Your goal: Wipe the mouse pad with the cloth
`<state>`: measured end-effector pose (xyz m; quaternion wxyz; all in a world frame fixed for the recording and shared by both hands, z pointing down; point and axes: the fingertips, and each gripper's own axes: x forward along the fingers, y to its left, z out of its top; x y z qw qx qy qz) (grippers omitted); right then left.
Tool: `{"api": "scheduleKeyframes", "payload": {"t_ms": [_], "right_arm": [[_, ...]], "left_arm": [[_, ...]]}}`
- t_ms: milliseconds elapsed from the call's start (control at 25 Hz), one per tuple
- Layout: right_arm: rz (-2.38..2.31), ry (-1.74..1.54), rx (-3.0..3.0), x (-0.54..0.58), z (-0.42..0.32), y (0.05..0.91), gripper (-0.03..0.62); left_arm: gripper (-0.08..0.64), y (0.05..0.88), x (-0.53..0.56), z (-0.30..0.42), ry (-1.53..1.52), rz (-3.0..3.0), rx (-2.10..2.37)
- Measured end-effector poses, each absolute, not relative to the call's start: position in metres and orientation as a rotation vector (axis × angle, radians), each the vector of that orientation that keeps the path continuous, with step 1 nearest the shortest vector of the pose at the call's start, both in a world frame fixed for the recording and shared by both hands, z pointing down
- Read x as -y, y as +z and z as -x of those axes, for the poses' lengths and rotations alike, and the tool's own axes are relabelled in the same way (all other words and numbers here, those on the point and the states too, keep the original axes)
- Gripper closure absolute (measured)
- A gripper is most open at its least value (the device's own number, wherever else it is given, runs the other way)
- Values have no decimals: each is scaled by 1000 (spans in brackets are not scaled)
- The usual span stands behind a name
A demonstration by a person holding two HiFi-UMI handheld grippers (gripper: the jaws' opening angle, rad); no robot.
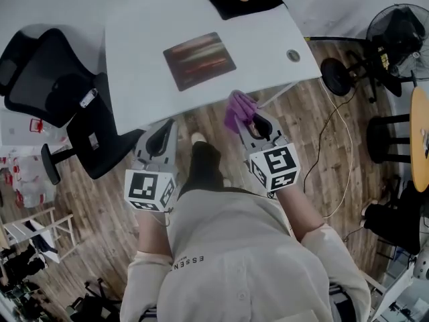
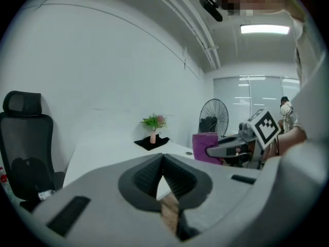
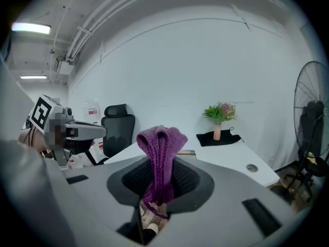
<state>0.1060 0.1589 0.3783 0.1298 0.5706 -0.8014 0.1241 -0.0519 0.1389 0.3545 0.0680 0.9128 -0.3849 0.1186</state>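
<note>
Right tool (image 1: 249, 121) clamped on the bunched purple cloth (image 1: 238, 108); left tool (image 1: 165, 129) with jaws together, holding nothing. The mouse pad (image 1: 199, 60) lies on the bench (image 1: 134, 39) ahead of both tools, apart from the cloth.

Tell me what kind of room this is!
Probably an office or workroom: there is a white desk with a mouse pad on it, a black swivel chair beside it, and a standing fan.

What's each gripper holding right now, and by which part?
The right gripper is shut on the purple cloth, pinching its bunched lower end; the folded top sticks out past the jaws. The left gripper is shut and empty.
</note>
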Motion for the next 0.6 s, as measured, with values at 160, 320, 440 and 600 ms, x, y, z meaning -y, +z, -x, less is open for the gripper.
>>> {"api": "scheduleKeyframes", "payload": {"t_ms": [160,320,440,600], "right_arm": [[-1604,373,2336,-112,-102,387,500],[-1512,396,2337,-52,-90,397,500],[-1432,416,2336,-7,-76,405,499],[-1319,440,2353,45,-52,416,500]], "left_arm": [[558,359,-94,51,352,-2740,1183],[558,360,-36,54,350,-2720,1213],[558,363,5,60,357,-2702,1224],[558,374,55,72,374,-2671,1248]]}}
